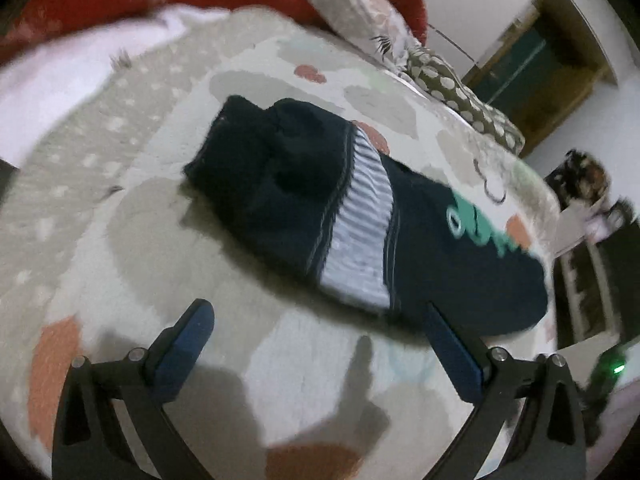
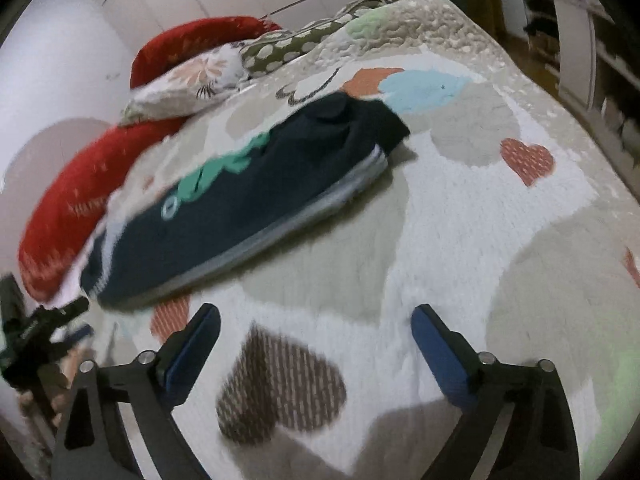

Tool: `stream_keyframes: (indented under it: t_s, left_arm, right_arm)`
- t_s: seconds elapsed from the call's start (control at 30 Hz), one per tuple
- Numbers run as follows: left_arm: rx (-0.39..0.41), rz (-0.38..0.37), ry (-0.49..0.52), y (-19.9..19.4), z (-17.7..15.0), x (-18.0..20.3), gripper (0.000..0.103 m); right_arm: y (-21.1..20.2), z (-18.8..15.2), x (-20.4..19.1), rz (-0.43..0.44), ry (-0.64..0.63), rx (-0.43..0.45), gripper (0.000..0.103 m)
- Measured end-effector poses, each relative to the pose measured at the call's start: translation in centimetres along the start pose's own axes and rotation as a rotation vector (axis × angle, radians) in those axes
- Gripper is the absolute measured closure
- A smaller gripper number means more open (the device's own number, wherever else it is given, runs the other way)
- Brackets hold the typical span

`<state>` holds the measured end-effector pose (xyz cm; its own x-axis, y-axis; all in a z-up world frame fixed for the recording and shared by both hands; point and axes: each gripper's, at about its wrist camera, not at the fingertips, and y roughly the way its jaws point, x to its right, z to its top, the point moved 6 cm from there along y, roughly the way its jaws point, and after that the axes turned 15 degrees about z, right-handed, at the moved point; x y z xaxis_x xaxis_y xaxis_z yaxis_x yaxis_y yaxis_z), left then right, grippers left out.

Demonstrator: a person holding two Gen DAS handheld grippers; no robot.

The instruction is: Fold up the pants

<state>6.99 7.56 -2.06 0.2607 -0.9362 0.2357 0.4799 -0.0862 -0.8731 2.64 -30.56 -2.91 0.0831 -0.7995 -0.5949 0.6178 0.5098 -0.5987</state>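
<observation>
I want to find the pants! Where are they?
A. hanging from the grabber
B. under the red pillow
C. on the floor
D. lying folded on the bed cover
D: the dark pants lie folded on the heart-patterned bed cover, and neither grabber holds them.

Both wrist views are dim indoor shots with soft, cool light and no glare. Motion blur smears nearly everything: in the left wrist view the dark pants [image 1: 320, 216] and the patterned bedspread [image 1: 120, 240] have streaked edges, worst toward the right and upper left. The right wrist view is similarly smeared, with the red cushion [image 2: 68, 208] at the left edge blurred. Fisheye distortion bows the bed and walls, and black vignetting fills the corners. Soft grey shadows fall on the bedspread at the bottom centre of each frame, and a dark shadow hugs the lower edge of the pants.
</observation>
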Motion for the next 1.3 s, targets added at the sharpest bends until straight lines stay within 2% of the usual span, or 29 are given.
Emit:
stream_keyframes:
  t_s: [0.07, 0.23, 0.37, 0.43, 0.47, 0.5, 0.57, 0.6, 0.63, 0.67, 1.03, 1.13, 1.3]
  left_arm:
    - [-0.024, -0.014, -0.035, 1.3, 1.3, 0.0, 0.0]
    - [-0.006, -0.022, -0.017, 2.7, 3.9, 2.1, 0.0]
    - [-0.005, 0.049, 0.015, 4.1, 4.9, 3.8, 0.0]
    - [-0.006, 0.082, 0.016, 4.5, 5.2, 4.1, 0.004]
    - [-0.004, 0.101, 0.018, 4.6, 5.1, 4.1, 0.017]
    - [-0.002, 0.141, 0.031, 4.6, 5.2, 4.1, 0.039]
    - [-0.001, 0.151, 0.059, 4.3, 5.3, 4.1, 0.06]
    - [-0.006, 0.123, 0.061, 4.0, 5.3, 4.1, 0.073]
    - [-0.016, 0.102, 0.057, 3.8, 5.2, 4.1, 0.076]
    - [-0.026, 0.079, 0.045, 3.4, 5.2, 4.0, 0.08]
    - [-0.022, 0.035, 0.023, -0.7, 2.8, 3.2, 0.085]
    - [-0.004, 0.016, 0.019, -2.8, 2.1, 2.6, 0.085]
    - [0.016, 0.024, 0.033, -5.1, 0.0, 1.5, 0.085]
  right_arm:
    - [0.8, 1.7, 0.4, 0.017, 0.032, 0.013, 0.016]
    - [2.9, 5.4, 1.3, 0.053, 0.101, 0.063, 0.017]
    - [4.6, 7.7, 1.9, 0.052, 0.146, 0.104, 0.023]
    - [5.1, 8.4, 2.1, 0.05, 0.175, 0.126, 0.028]
    - [5.4, 8.7, 2.3, 0.049, 0.193, 0.14, 0.033]
    - [5.5, 9.0, 2.4, 0.05, 0.204, 0.148, 0.039]
    - [5.6, 9.2, 2.8, 0.055, 0.236, 0.146, 0.07]
    - [5.7, 9.0, 2.9, 0.071, 0.251, 0.136, 0.074]
    - [5.7, 9.0, 3.0, 0.092, 0.265, 0.126, 0.08]
    - [5.6, 8.9, 2.9, 0.105, 0.269, 0.123, 0.081]
    - [1.2, 7.0, -0.9, 0.153, 0.209, 0.144, 0.084]
    - [0.0, 6.2, -1.5, 0.172, 0.213, 0.138, 0.084]
    - [-2.4, 3.8, -2.2, 0.221, 0.22, 0.134, 0.084]
